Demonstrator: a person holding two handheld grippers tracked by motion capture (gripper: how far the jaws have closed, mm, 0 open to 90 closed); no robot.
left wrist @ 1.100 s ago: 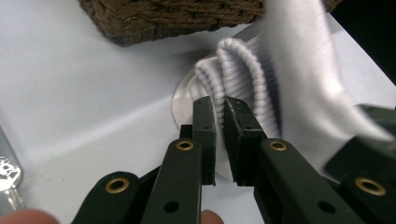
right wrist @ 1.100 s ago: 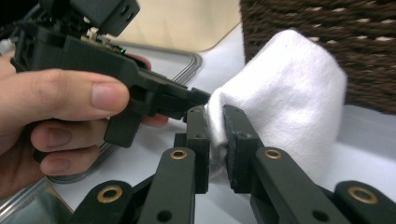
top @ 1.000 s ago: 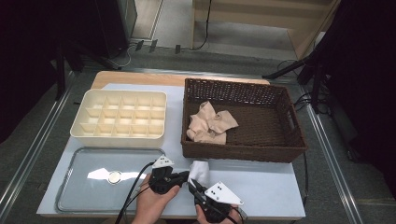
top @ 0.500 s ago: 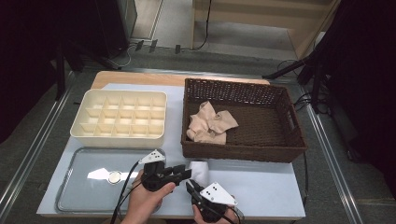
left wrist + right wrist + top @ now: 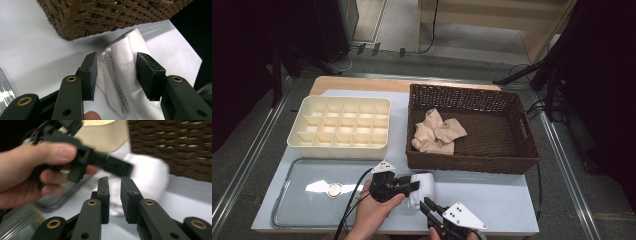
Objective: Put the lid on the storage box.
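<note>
In the lower middle of the high view, a folded white cloth [image 5: 421, 187] lies on the table just in front of the brown wicker basket [image 5: 472, 162], and both grippers work on it. The left gripper [image 5: 412, 186] has just been opening its jaws; in the left gripper view they stand apart with the cloth [image 5: 125, 75] between them, one pad beside the stitched hem and the other at the far edge, neither pressing. The right gripper [image 5: 428, 205], at the bottom edge of the high view, has its jaws narrow with a slim gap and nothing held; in its own view the cloth [image 5: 147, 177] lies ahead of the tips.

The step in hand looks like re-gripping the cloth to lift or fold it. To do that well, the left gripper should probably settle low, so its pads catch all the layers at the hem rather than just the top one. The right gripper needs a wider opening before it moves in, and should take a separate edge, clear of the left hand [image 5: 374, 212]. The tray [image 5: 292, 210] and the compartment box [image 5: 342, 127] at the left are well apart and pose no obstacle.
</note>
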